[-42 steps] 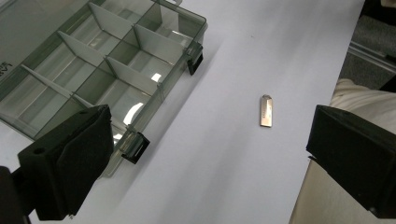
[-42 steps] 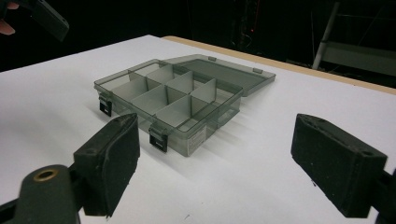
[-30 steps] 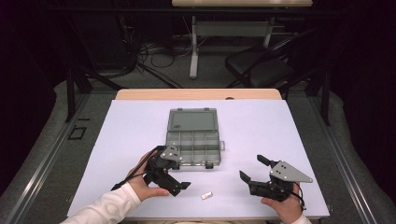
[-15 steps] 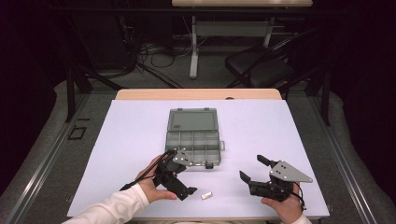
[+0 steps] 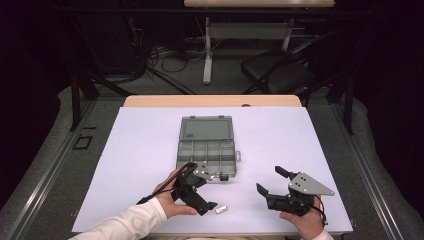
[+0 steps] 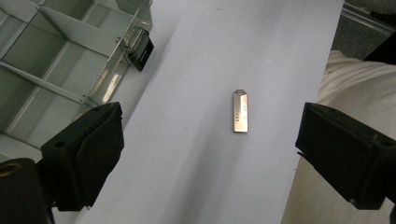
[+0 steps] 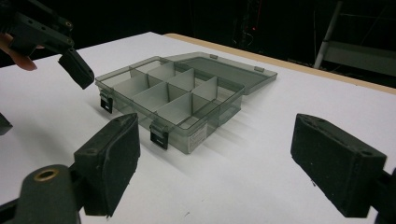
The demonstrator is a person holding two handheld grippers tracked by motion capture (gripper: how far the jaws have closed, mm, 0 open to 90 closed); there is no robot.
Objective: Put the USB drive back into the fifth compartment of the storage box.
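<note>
White table (image 5: pixel 150 150): organiser box (image 5: pixel 206 145), USB stick (image 5: pixel 221 210)

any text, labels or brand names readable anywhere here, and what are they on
Nothing can be quoted with certainty.
Metal USB stick: engraved lettering runs along its body, too small and blurred to read.
Grey compartment box: a small white label on its front wall, print too small to read.
Box lid: a faint pale sticker near one corner, illegible.
</note>
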